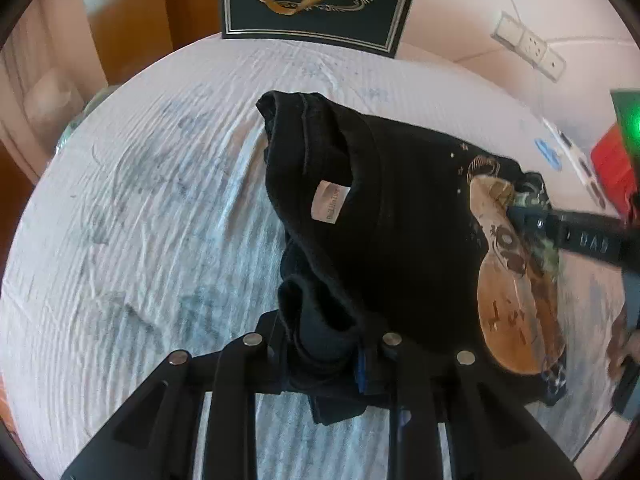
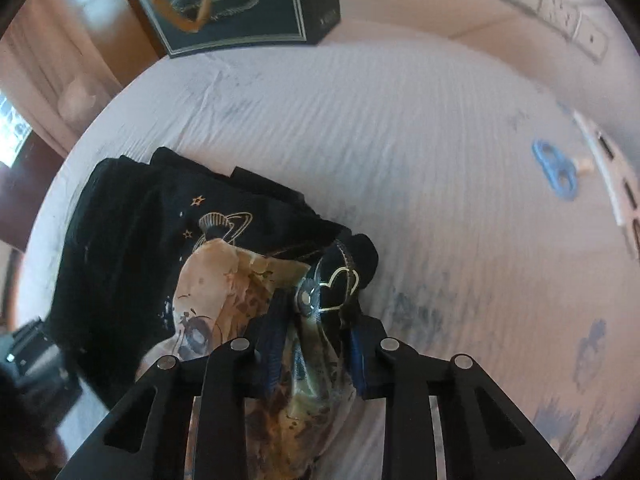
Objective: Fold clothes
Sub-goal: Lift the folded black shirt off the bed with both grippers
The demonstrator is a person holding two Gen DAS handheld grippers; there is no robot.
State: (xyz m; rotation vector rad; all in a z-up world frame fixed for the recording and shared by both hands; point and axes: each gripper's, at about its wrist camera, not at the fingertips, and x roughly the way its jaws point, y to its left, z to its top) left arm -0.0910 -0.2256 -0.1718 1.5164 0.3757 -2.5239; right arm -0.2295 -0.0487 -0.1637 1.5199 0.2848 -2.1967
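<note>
A black T-shirt (image 1: 400,216) with an orange and cream print lies partly folded on a white striped sheet (image 1: 140,200); its white neck label faces up. My left gripper (image 1: 324,340) is shut on a bunched black edge of the shirt near the collar side. My right gripper (image 2: 316,332) is shut on the printed part of the same shirt (image 2: 132,240), with cloth squeezed between its blue pads. The right gripper also shows at the right edge of the left wrist view (image 1: 520,216), on the print. The left gripper shows blurred at the lower left of the right wrist view (image 2: 32,356).
A dark gift bag (image 1: 320,0) with gold ribbon stands at the far edge of the sheet. Blue scissors (image 2: 554,174) and a white power strip (image 2: 612,184) lie at the right. Wall sockets (image 1: 528,44) are behind. A wooden door is at the far left.
</note>
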